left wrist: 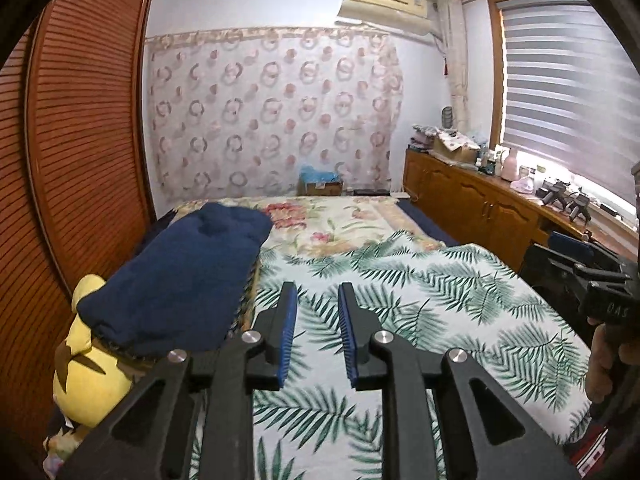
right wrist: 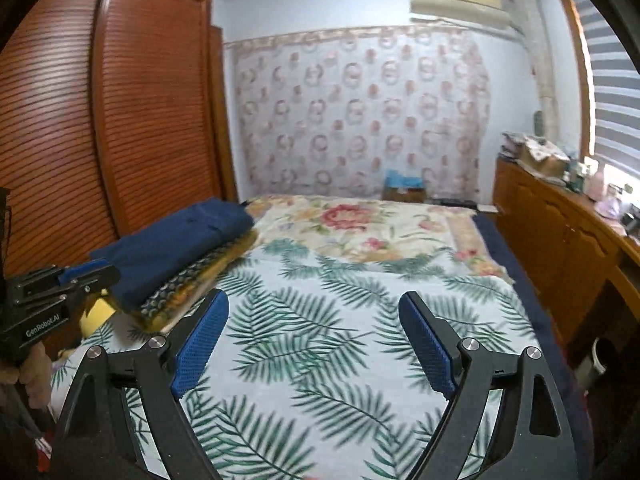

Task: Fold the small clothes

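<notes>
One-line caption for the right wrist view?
Right gripper open and empty over the leaf-print bedspread, folded blue garment stacked at left.

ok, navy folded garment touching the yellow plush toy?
Touching. The left wrist view shows the navy folded garment lying over the top of the yellow plush toy, no gap between them.

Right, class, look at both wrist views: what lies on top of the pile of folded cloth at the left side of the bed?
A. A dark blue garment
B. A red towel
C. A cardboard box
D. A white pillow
A: the dark blue garment rests on the patterned folded cloth at the left edge of the leaf-print bedspread.
</notes>
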Motion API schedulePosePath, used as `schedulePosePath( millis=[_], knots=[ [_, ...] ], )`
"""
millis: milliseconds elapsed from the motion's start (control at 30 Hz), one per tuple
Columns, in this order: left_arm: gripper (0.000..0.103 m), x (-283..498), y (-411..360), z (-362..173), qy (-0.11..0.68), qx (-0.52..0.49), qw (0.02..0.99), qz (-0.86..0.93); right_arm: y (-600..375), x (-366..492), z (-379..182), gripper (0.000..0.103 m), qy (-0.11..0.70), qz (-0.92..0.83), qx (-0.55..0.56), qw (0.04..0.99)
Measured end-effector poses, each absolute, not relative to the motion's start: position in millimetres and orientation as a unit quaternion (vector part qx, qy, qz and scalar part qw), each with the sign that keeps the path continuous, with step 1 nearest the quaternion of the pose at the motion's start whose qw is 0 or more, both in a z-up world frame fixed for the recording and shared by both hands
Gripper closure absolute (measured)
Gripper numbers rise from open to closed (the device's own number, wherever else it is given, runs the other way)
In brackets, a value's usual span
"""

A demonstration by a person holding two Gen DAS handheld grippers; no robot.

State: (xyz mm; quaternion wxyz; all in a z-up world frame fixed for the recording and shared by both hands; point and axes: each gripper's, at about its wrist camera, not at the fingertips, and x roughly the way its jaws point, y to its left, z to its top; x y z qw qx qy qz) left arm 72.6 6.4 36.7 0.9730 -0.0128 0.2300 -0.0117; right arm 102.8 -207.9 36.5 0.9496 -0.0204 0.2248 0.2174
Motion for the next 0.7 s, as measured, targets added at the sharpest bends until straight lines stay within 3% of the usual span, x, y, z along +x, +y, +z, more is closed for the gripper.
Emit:
schedulePosePath(
  millis=[700],
  knots=[
    [0.082, 70, -2, 51, 0.223, -0.018, 0.975, -0.014, -244, 94, 47, 0.014, 0.205, 0.177, -0.009, 0.962]
  ],
)
